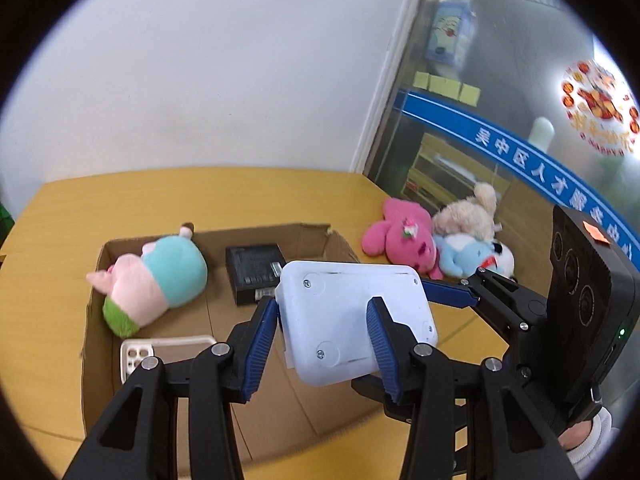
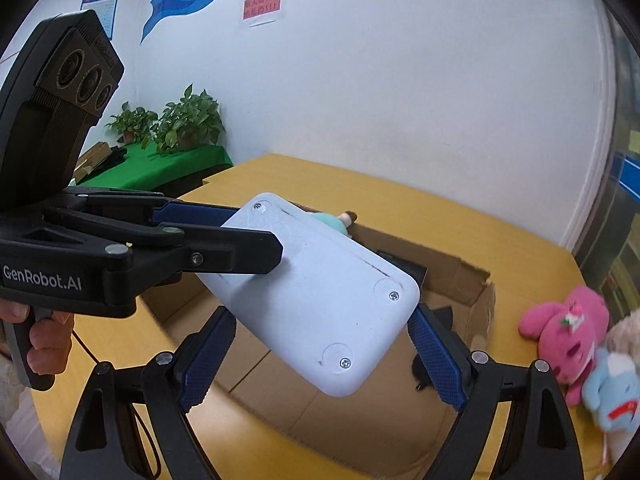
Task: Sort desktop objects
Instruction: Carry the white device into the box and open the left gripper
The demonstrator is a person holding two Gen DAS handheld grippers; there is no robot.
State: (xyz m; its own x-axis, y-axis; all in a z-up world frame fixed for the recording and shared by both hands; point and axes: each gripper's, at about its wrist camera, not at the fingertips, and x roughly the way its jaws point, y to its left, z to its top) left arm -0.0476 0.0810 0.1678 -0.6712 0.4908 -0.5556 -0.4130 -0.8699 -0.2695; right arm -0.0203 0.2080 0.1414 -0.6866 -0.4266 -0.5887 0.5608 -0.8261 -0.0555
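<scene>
left gripper (image 1: 326, 320): closed on the white plastic case (image 1: 352, 320), one blue pad at its short left edge, the other laid on its screwed face.
right gripper (image 2: 320, 354): jaws spread wide and closed across the case's breadth, a pad set against each long edge.
white plastic case: held aloft by both tools, tilted, screwed underside turned to the cameras; long axis seen running from the left gripper's pads down toward the right one.
cardboard box (image 1: 96, 320): directly below and beyond the case, open-topped; the drop is judged to be straight down.
box contents: phone case (image 1: 132, 354) nearest, black device (image 1: 254, 272) and teal-pink plush (image 1: 152, 280) farther in.
plush pile (image 1: 436, 240): outside the box, beyond its right wall.
</scene>
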